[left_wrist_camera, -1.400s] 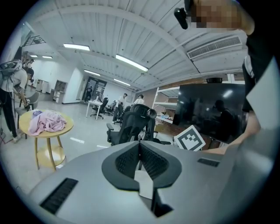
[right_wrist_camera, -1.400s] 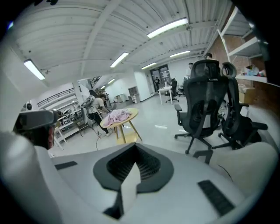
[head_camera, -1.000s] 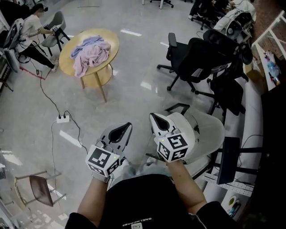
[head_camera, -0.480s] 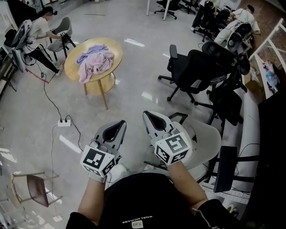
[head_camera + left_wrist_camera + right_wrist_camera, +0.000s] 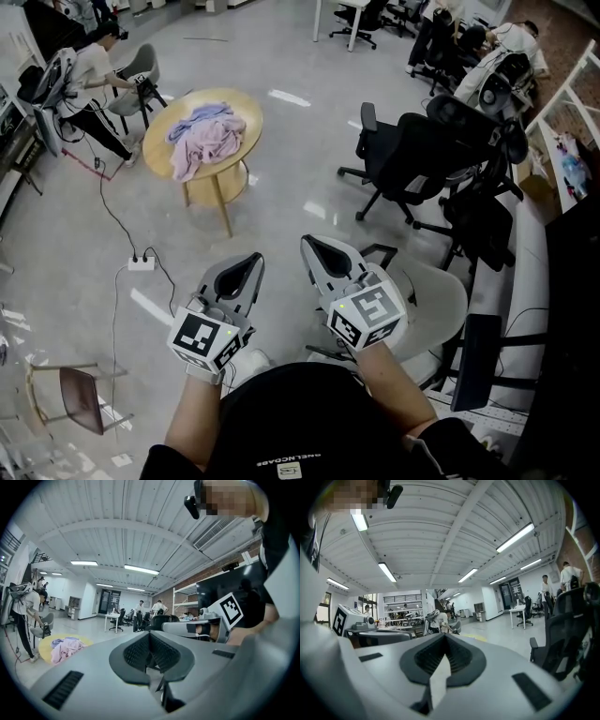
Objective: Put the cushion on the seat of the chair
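My left gripper and right gripper are low in the middle, jaws pressed together on nothing. I think there is nothing to carry now. The white chair is lower right. I see no cushion; my right gripper hides part of the seat.

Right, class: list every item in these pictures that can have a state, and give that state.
left gripper: shut, holding nothing
right gripper: shut, holding nothing
white chair: upright, no cushion on the visible seat
clothes: heaped on the round table
black office chair: upright, nobody seated
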The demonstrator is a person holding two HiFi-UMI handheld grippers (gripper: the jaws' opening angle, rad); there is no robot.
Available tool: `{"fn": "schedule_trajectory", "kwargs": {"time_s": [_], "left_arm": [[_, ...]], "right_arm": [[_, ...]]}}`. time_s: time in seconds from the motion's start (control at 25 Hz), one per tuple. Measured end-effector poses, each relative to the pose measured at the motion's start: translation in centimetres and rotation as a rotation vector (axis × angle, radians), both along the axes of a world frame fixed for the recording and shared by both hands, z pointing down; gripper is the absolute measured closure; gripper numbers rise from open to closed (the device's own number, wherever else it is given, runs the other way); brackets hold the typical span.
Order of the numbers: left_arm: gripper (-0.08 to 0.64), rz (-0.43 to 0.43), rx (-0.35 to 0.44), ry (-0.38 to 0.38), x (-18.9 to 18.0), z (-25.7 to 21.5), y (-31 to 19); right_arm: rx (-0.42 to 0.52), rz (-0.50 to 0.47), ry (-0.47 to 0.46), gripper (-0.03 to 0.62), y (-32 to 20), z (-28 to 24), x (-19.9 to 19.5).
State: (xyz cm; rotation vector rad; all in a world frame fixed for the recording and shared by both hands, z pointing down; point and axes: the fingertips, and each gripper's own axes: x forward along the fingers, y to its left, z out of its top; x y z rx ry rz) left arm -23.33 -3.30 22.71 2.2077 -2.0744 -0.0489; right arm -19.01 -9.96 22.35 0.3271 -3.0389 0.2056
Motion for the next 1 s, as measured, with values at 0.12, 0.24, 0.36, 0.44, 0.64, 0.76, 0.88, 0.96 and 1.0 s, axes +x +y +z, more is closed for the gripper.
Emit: {"fn": "schedule_trajectory", "kwargs": {"time_s": [0.12, 0.24, 0.36, 0.44, 0.64, 0.76, 0.88, 0.96, 1.0], "left_arm": [[0.548, -0.007, 0.004, -0.004, -0.2, -0.2, -0.1], [0.548, -0.017, 0.006, 0.003, -0.2, -0.3, -0.3], [0.548, -0.020, 0.006, -0.001, -0.1, -0.3, -0.3], [0.548, -0.020, 0.007, -0.004, -0.1, -0.2, -0.4], [0.548, -0.021, 0.003, -0.003, 0.2, 0.1, -0.4], [0.548, -0.022, 0.007, -0.006, 0.3, -0.1, -0.4], [0.548, -0.022, 0.008, -0.002, 0.4, -0.1, -0.4], [0.548, -0.021, 0.007, 0.000, 0.6, -0.1, -0.5], [0.548, -0.021, 0.006, 0.001, 0.6, -0.1, -0.5]], "right_arm": [[0.008, -0.007, -0.008, 0.586, 0.0, -0.3, -0.1], [-0.002, -0.001, -0.012, 0.586, -0.3, -0.4, 0.1], [0.002, 0.008, -0.010, 0.586, -0.5, -0.5, 0.3], [0.004, 0.014, -0.009, 0.586, -0.7, -0.5, 0.4], [-0.003, 0.025, -0.004, 0.586, -1.0, -0.1, 1.0], [-0.007, 0.033, -0.006, 0.586, -1.1, -0.1, 1.2], [-0.008, 0.034, -0.010, 0.586, -1.2, -0.3, 1.4], [-0.008, 0.034, -0.011, 0.586, -1.2, -0.4, 1.6], [-0.009, 0.035, -0.012, 0.586, -1.2, -0.4, 1.6]]}}
